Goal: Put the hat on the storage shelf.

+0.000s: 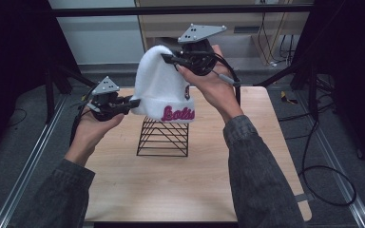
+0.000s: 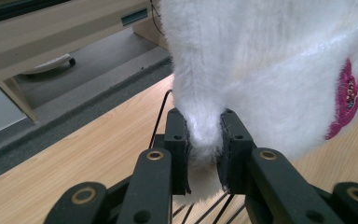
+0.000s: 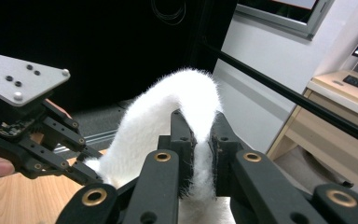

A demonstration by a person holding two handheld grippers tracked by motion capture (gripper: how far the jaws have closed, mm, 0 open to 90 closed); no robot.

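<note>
A fluffy white beanie point(image 1: 159, 88) with pink lettering on its cuff hangs in the air over a black wire stand point(image 1: 163, 137) on the wooden table point(image 1: 180, 185). My left gripper point(image 1: 134, 102) is shut on the cuff's left edge; its jaws pinch white fleece point(image 2: 204, 135). My right gripper point(image 1: 167, 58) is shut on the beanie's crown, higher and farther back. In the right gripper view the fleece point(image 3: 186, 98) arches up between the jaws, and the left gripper point(image 3: 86, 172) holds the beanie's other end below.
The wire stand stands at the table's middle, right under the beanie. Metal rails point(image 1: 33, 156) run along both sides of the table. Cables point(image 1: 323, 175) lie on the floor at the right. A wooden cabinet point(image 1: 247, 23) stands behind.
</note>
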